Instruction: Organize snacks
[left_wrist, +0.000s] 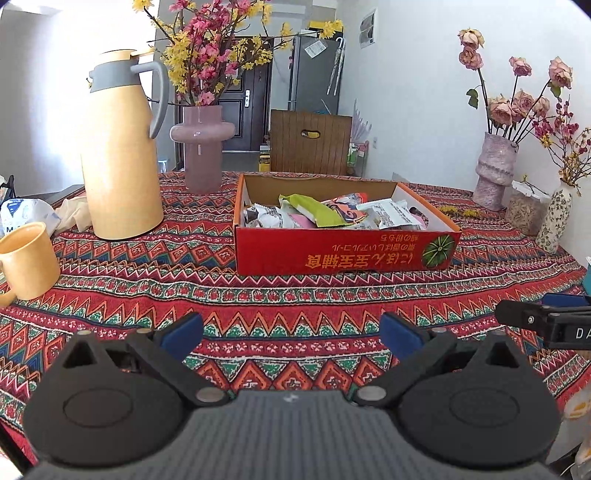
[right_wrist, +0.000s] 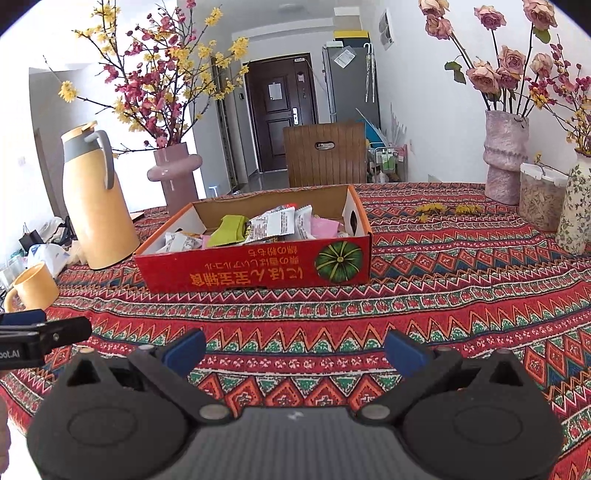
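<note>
Left wrist view: left gripper (left_wrist: 291, 334) hangs over the patterned tablecloth (left_wrist: 295, 295) near the table's front edge, blue pads spread wide, nothing between them. Red cardboard box (left_wrist: 343, 251) sits mid-table, straight ahead, lid off, print upside down on the near wall. Snack packets (left_wrist: 332, 214) are piled loose inside it: a green one on top, white and pink ones around it. Yellow thermos jug (left_wrist: 118, 155) stands left of the box, toward the left edge; pink vase (left_wrist: 202, 147) with blossom branches behind it near the far edge. Yellow mug (left_wrist: 27, 260) at the left edge, closer to the camera. Textured vase (left_wrist: 495, 173) with dried roses at the far right corner, clear container (left_wrist: 526, 212) and floral vase (left_wrist: 556, 221) beside it. Tip of the right gripper (left_wrist: 546, 317) pokes in from the right edge of the frame; can't tell its jaw spacing from here.

Right wrist view: right gripper (right_wrist: 295, 350) is also low over the cloth near the front edge, pads wide apart, empty. The box (right_wrist: 255, 269) lies ahead and slightly left, packets (right_wrist: 273, 225) all inside it. The jug (right_wrist: 96, 199) and mug (right_wrist: 33, 286) are left of the box. Left gripper's tip (right_wrist: 40, 334) shows at the frame's left edge.
</note>
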